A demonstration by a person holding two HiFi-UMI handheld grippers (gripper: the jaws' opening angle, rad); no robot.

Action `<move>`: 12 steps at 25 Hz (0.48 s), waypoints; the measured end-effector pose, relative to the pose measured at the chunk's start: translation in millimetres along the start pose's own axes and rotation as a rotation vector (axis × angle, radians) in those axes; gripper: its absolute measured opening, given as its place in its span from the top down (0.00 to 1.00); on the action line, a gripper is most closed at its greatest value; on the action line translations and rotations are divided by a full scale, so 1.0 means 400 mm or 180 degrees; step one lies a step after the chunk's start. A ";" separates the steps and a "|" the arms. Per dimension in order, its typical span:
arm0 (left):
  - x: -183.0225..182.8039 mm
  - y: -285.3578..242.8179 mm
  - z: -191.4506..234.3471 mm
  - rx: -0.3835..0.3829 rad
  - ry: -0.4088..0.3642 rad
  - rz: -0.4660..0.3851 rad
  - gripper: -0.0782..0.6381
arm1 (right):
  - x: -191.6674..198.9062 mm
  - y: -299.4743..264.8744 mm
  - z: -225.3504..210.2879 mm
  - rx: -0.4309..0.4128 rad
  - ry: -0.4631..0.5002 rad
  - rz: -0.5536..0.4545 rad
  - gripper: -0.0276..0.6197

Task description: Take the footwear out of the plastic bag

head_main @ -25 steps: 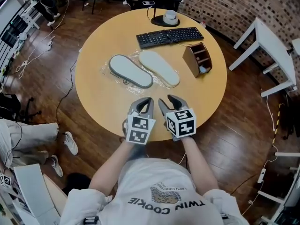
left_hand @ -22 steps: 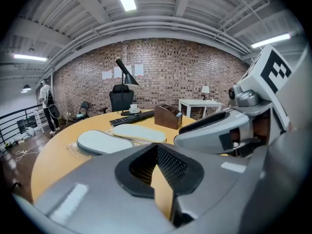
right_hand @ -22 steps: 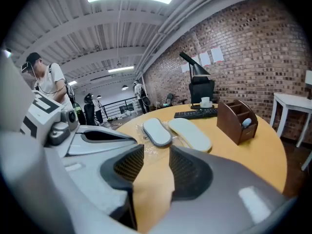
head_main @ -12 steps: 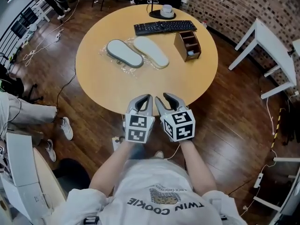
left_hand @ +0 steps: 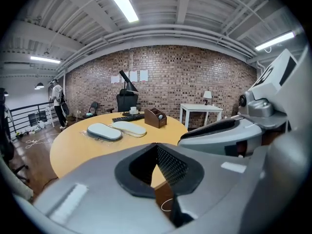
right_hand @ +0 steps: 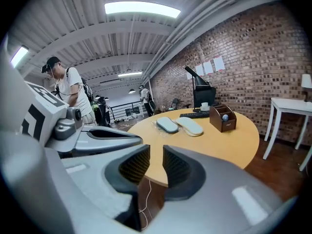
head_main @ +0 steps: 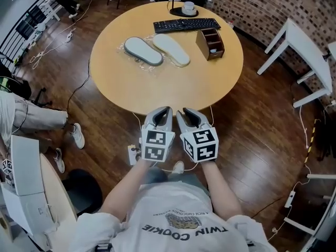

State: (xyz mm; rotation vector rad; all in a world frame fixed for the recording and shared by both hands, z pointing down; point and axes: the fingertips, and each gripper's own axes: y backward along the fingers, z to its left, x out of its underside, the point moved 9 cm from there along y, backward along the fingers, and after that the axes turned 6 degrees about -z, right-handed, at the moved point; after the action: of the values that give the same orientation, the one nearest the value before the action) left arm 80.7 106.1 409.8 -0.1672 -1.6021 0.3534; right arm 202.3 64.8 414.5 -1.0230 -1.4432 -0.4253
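Two slippers lie side by side, soles up, on a crumpled clear plastic bag at the far left of the round table: a grey one and a cream one. Both show small in the left gripper view, grey slipper and cream slipper, and in the right gripper view, grey slipper and cream slipper. My left gripper and right gripper hang over the floor, just off the table's near edge, far from the slippers. Left gripper is shut and empty. Right gripper has just been closing; a narrow gap remains, with nothing in it.
A black keyboard, a wooden desk organiser and a cup on a dark base stand at the table's far side. A white desk is to the right. A seated person's legs, cables and a power strip are on the floor.
Both grippers have drawn back from over the table's near edge to over the floor, and the table looks farther off. The right gripper's jaws have narrowed.
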 end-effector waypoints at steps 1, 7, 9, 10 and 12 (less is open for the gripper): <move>0.001 0.015 0.004 -0.0016 0.0005 -0.0003 0.88 | 0.000 0.005 0.015 -0.0006 0.0010 -0.0003 0.83; 0.025 0.128 0.025 -0.0037 0.0022 -0.0040 0.88 | 0.021 0.045 0.121 0.0018 0.0014 -0.0029 0.86; 0.040 0.182 0.029 -0.0036 0.0025 -0.0066 0.88 | 0.032 0.068 0.164 0.0056 0.0017 -0.0056 0.86; 0.048 0.211 0.031 -0.0036 0.0030 -0.0080 0.88 | 0.037 0.081 0.187 0.0075 0.0013 -0.0070 0.86; 0.061 0.268 0.033 -0.0032 0.0053 -0.0108 0.88 | 0.046 0.108 0.236 0.0101 0.0013 -0.0095 0.86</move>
State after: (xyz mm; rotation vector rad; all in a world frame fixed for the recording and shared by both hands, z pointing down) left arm 54.3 212.8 397.8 -0.1501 -1.5887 0.3170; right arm 182.0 167.4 401.5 -0.9757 -1.4586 -0.4245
